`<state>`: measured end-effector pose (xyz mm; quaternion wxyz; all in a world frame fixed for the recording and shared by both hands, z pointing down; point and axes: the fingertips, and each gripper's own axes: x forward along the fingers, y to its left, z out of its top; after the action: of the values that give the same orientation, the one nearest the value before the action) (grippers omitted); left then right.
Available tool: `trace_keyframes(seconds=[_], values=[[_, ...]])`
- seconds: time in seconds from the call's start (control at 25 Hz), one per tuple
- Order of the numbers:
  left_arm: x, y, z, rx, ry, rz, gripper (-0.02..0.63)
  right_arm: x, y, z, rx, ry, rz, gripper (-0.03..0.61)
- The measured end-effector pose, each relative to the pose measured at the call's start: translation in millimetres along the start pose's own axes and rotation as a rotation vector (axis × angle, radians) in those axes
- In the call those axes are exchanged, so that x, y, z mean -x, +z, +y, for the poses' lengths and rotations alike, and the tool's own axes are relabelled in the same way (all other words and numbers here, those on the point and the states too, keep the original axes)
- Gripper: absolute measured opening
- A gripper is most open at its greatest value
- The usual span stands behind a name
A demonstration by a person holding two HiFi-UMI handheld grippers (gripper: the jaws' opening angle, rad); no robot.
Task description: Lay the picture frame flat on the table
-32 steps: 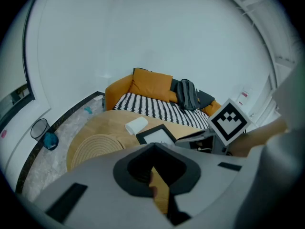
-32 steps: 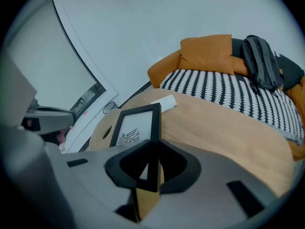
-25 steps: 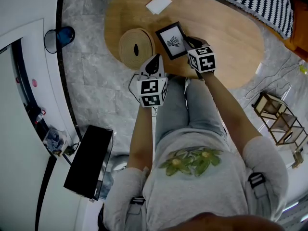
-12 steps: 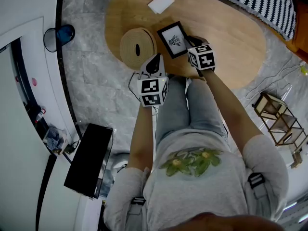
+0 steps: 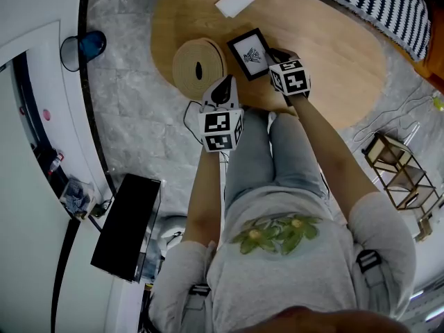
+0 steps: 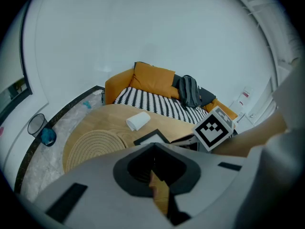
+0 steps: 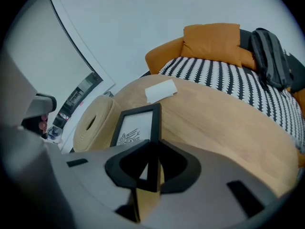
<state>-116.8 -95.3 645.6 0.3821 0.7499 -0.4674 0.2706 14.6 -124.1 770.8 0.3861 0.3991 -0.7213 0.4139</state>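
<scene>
The black picture frame with a white print is on the oval wooden table, its face showing from above. Whether it lies fully flat I cannot tell. My right gripper is shut on the frame's right edge; in the right gripper view the black frame runs straight into the closed right gripper. My left gripper hovers at the table's near edge, beside the frame and apart from it. In the left gripper view the left gripper is shut and holds nothing, with the frame beyond it.
A round woven mat lies left of the frame, and a white folded item sits farther back. A sofa with a striped blanket lies beyond the table. On the floor are a blue bin, a black panel and a wire rack.
The frame, mat and both grippers sit slightly higher in the head view than before. My right gripper keeps its hold on the frame; the left stays beside it.
</scene>
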Motion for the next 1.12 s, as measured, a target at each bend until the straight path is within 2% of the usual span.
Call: trace_keyframes(seconds=[1.12], values=[[-18,0,13,0.026,0.030,0.014,0.014,-47,-7,-21,0.049,-0.020,0.074,0.069]])
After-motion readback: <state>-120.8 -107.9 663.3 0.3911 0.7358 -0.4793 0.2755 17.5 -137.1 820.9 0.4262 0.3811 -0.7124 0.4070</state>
